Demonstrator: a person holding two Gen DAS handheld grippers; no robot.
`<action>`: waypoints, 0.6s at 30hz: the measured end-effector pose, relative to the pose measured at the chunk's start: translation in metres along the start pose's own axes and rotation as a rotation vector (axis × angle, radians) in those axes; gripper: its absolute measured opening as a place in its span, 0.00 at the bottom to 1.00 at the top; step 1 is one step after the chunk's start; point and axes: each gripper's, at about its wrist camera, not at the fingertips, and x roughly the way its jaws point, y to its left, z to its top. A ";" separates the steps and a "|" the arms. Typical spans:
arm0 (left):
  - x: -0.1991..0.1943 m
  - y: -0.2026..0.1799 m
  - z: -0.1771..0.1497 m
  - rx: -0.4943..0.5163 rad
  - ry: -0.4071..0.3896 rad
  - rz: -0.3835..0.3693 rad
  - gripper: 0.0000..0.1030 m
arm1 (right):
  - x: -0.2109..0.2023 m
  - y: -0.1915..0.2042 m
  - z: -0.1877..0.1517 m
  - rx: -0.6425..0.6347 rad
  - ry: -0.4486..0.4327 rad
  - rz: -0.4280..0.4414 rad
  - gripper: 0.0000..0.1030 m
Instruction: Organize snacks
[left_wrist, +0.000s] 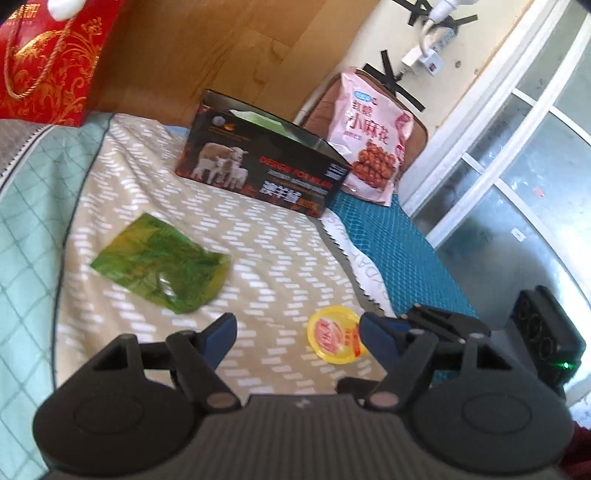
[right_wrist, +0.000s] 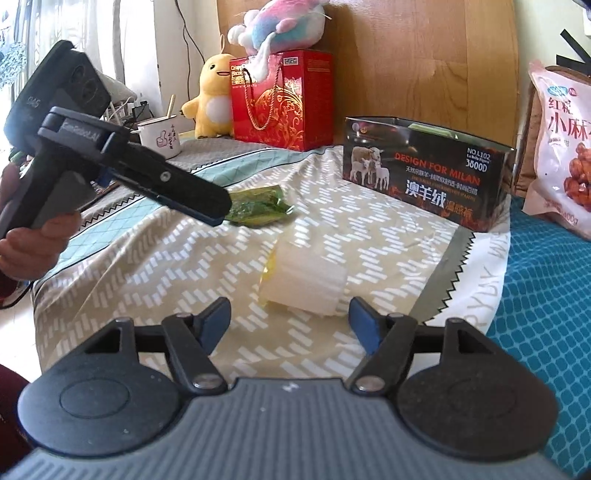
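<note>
A green snack packet lies on the beige patterned bedspread; it also shows in the right wrist view. A yellow jelly cup lies on its side near the bed edge; in the right wrist view it shows as a pale ribbed cup. A black open box with sheep pictures stands at the back, also in the right wrist view. My left gripper is open above the bedspread, the cup beside its right finger. My right gripper is open, just short of the cup.
A pink snack bag leans behind the box on a teal cover. A red gift bag, plush toys and a white mug stand by the wooden headboard. The left gripper's body hangs over the packet.
</note>
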 end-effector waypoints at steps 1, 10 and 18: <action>0.002 -0.002 -0.001 0.006 0.002 -0.006 0.70 | 0.001 0.000 0.001 0.003 -0.001 -0.001 0.71; 0.040 -0.017 -0.005 0.036 0.059 -0.029 0.58 | 0.004 -0.003 0.001 0.037 -0.006 -0.004 0.63; 0.041 -0.020 0.015 0.045 0.053 -0.056 0.46 | 0.008 0.003 0.009 0.000 -0.060 -0.054 0.50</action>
